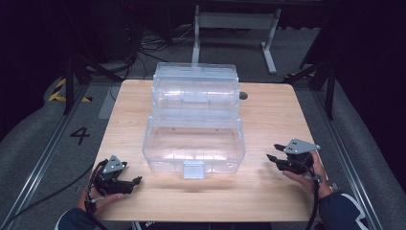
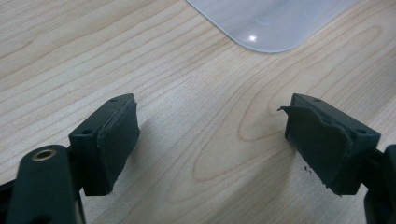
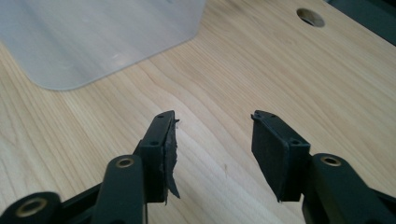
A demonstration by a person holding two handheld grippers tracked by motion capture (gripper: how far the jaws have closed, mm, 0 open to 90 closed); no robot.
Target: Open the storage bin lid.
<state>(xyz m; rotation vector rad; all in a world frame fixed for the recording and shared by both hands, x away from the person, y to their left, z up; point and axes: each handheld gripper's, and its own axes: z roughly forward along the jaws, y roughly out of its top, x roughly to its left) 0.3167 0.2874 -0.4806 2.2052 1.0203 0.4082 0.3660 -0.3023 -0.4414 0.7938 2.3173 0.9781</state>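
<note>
A single digit, "4" [image 1: 80, 135], is marked in black on the grey floor [image 1: 38, 139] left of the table, seen in the high view. Nothing else can be read: the clear box, the table top and the grippers carry no legible lettering.

clear box [image 1: 194, 143] | pale wood-grain table [image 1: 268, 187] | black tools [image 1: 129, 184] [image 1: 277, 160]

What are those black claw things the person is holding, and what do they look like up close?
Each hand holds a black claw: the left claw and the right claw. Each has two blocky black jaws lined with dark rubbery pads, worn and torn at the edges, brass-coloured pivots, a grey three-cornered plate on top, and a trailing black cable. The sleeves are dark blue.
</note>
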